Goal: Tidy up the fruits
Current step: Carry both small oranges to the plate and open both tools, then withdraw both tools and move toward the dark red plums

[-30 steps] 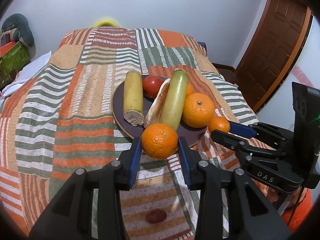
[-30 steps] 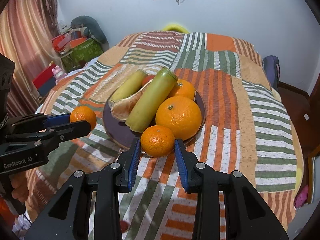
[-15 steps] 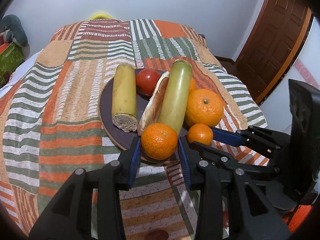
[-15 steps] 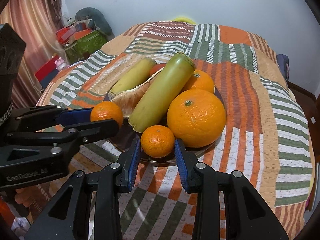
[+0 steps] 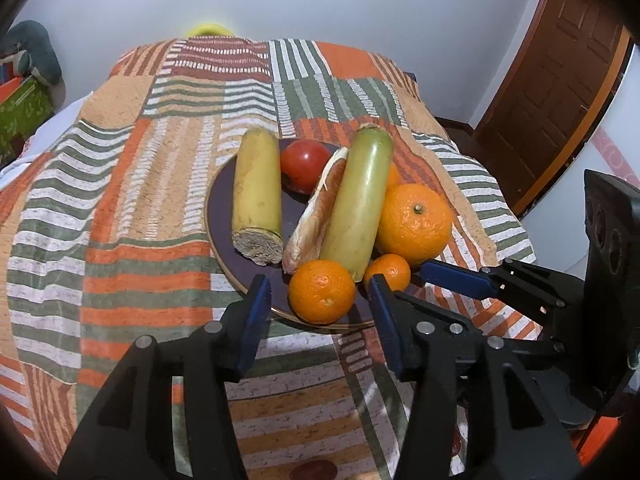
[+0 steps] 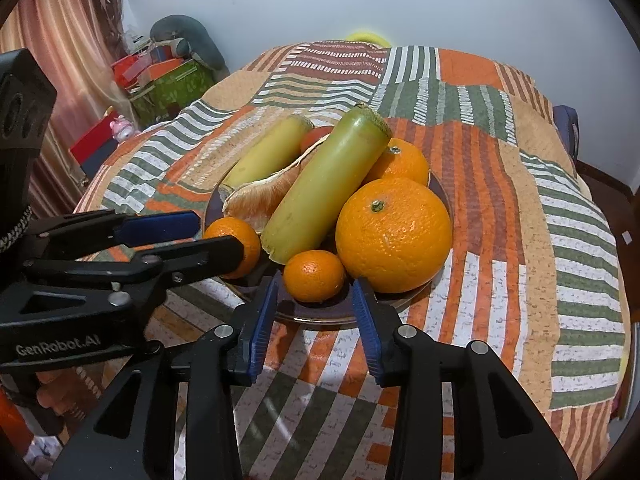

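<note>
Left gripper (image 5: pixel 318 300) is standing with jaws parted around a small mandarin (image 5: pixel 321 291) lying at the dark plate's (image 5: pixel 218 216) near rim, pads not touching it. Right gripper (image 5: pixel 412 276) is reaching in beside a second mandarin (image 5: pixel 389 271), its grip state unclear.

Both grippers are held low and level, side by side. The left gripper (image 5: pixel 320 308) has its fingers spread apart. The right gripper (image 6: pixel 316 310) is likewise spread wide.
</note>
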Motion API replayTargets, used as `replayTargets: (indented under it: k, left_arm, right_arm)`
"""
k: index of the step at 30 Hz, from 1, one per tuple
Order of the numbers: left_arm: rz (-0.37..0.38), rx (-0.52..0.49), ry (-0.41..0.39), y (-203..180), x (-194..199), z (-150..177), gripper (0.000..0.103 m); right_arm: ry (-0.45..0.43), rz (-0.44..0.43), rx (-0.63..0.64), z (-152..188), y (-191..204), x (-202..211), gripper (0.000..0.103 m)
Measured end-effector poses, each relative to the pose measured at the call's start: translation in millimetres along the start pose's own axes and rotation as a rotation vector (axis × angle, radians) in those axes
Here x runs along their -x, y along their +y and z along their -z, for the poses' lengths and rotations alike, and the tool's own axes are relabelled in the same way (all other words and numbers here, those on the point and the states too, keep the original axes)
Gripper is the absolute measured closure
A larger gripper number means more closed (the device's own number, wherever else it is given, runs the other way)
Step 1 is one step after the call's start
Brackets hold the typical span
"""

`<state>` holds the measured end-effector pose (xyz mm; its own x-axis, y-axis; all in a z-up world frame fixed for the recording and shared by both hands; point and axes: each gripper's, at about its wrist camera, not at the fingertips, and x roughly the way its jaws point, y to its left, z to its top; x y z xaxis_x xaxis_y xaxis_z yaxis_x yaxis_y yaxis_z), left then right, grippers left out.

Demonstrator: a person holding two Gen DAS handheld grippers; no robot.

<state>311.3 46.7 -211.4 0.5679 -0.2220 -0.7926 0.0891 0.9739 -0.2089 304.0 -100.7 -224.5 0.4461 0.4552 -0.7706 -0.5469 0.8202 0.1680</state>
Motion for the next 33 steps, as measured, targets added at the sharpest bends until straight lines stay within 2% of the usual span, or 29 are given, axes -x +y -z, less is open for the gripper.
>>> replayTargets:
  k: [13,17,21,27,33]
  left_arm:
    - [-0.023,-0.013,-0.064,-2,63,13,0.053]
    - [-0.033,-0.021,-0.09,-3,87,19,0.053]
    - [-0.046,-0.033,-0.105,-5,112,31,0.05]
    - [-0.059,-0.019,-0.102,0,130,51,0.045]
    - [-0.081,-0.014,-0.053,6,126,75,0.045]
  right_arm:
    - [-0.057,0.03,0.001,3,13,51,0.066]
    - [-0.082,0.051,0.015,9,21,72,0.059]
    - [-0.091,0.065,0.028,19,29,87,0.058]
    - [-0.067,0.077,0.042,39,38,95,0.057]
    - [-0.006,0.075,0.045,63,43,87,0.057]
